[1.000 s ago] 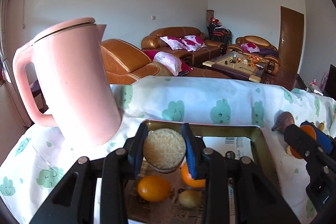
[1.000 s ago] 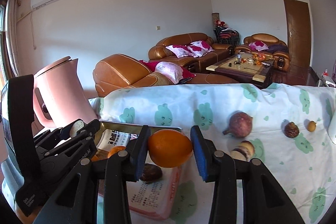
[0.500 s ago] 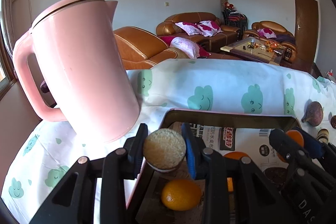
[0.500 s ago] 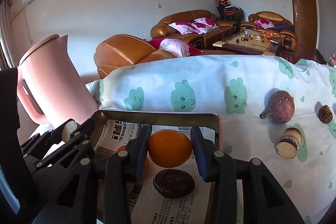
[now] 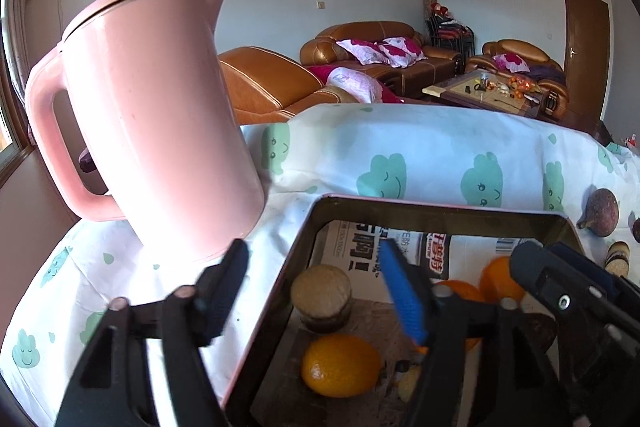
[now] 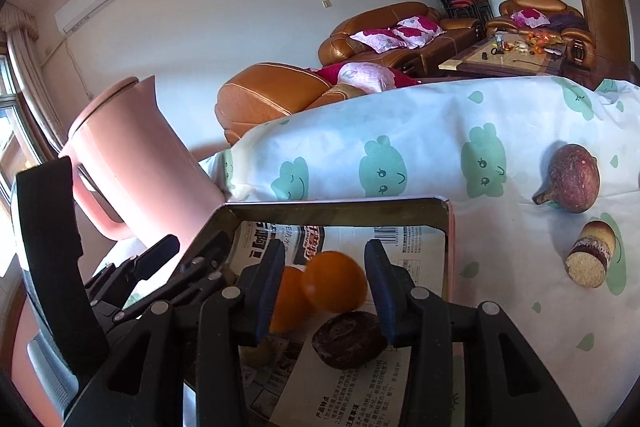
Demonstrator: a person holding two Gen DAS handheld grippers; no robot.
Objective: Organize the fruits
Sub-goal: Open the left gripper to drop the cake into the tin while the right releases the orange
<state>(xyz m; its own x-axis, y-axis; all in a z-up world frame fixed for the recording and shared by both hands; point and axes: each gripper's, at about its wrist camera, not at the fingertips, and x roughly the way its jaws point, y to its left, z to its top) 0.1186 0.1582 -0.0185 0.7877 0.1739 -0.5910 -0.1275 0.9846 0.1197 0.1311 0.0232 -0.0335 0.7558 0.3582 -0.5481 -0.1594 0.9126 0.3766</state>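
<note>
Living-room sofas and a low tea table fill the background behind my worktop, which is draped in a white cloth (image 6: 500, 115) printed with green clouds. A pink kettle (image 5: 152, 115) stands at the far left, and a paper-lined tray (image 5: 440, 211) sits near me, just right of it.

My left gripper (image 5: 316, 287) straddles the tray's left wall. Its jaws are opening wide, and the round cut stub (image 5: 321, 293) stands free on the tray floor between them, nearer the right pad, with neither pad on it. A whole orange (image 5: 340, 365) lies just near of the stub.

My right gripper (image 6: 320, 287) hangs over the tray's middle. Its jaws are opening too, and the orange (image 6: 334, 287) between them looks blurred and clear of both pads, so I judge it is dropping rather than held. A second orange (image 6: 290, 299) lies partly behind the left pad, and a dark wrinkled fruit (image 6: 348, 339) lies just near of the falling one.

What remains lies to the right, out on the cloth: a purplish fruit (image 6: 572, 179) with a stalk, and nearer, a second cut stub (image 6: 590, 259) lying on its side, its long axis running from far right to near left, pale cut face towards me. My right hand is plainly the nearer one for both.
</note>
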